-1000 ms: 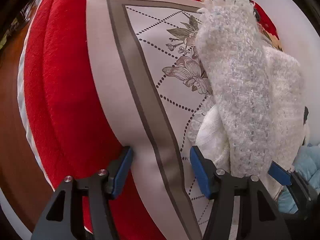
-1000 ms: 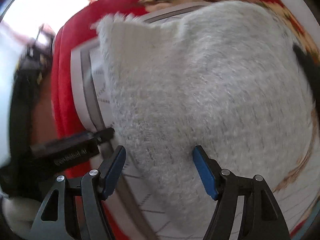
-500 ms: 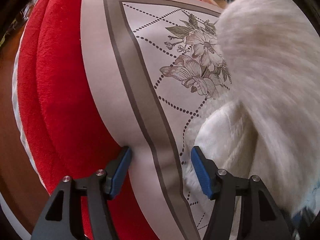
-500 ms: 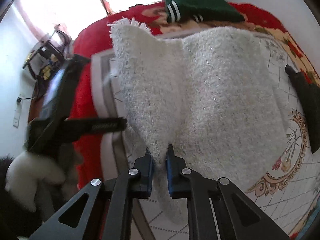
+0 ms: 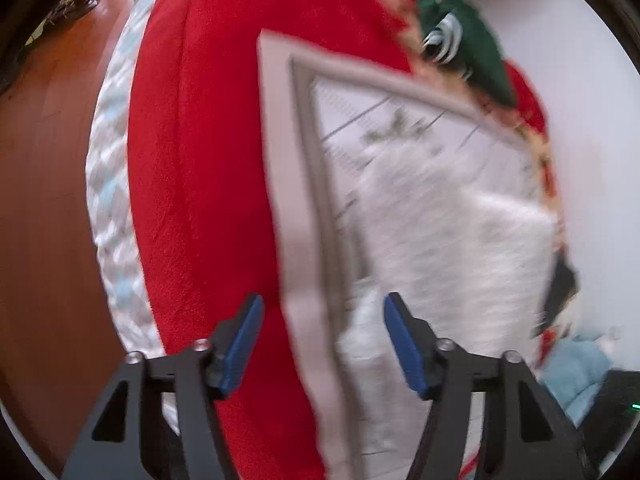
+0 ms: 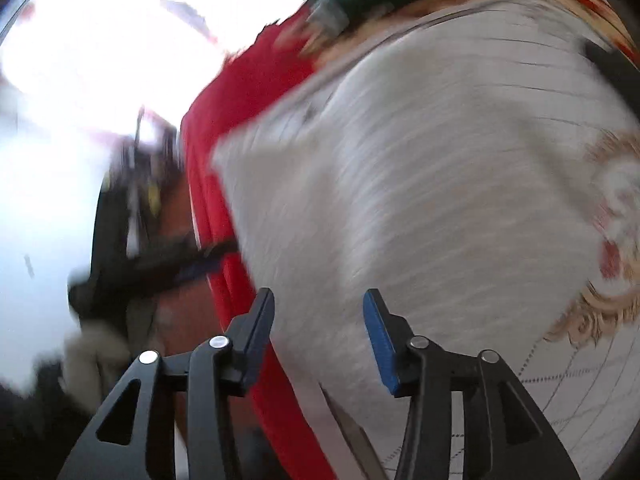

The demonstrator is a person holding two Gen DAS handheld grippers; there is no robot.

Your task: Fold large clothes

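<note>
**Q:** Two grippers are in play; how do their jaws stand?

**A:** Nearest my left wrist camera, the left gripper [image 5: 323, 338] has its blue pads [image 5: 402, 346] well apart, and they have just been opening further. Nothing is pinched; beneath the gap lie the grey border of a patterned sheet [image 5: 294, 216] and a blurred edge of white knit. Nearest my right wrist camera, the right gripper [image 6: 319, 338] has also just been opening, with a clear gap between its pads [image 6: 380, 344], which clamp nothing. Only blurred white fabric shows beyond the gap.

**Q:** Where is the garment to be folded?

**A:** I see the fuzzy white sweater [image 5: 452, 256] lying on the patterned sheet, just beyond the left gripper's right finger in the left view. In the right view it fills the middle of the frame [image 6: 420, 200], smeared by motion, so I cannot tell how its folds lie.

**Q:** And farther off?

**A:** A red plush blanket [image 5: 200, 180] lies under the sheet and runs to the left of it, edged by a pale quilted cover [image 5: 110, 208] above a brown wood floor [image 5: 44, 184]. At the far end rests a dark green garment with white stripes [image 5: 468, 40]. A light blue cloth [image 5: 576, 368] shows at the lower right of the left view.
</note>
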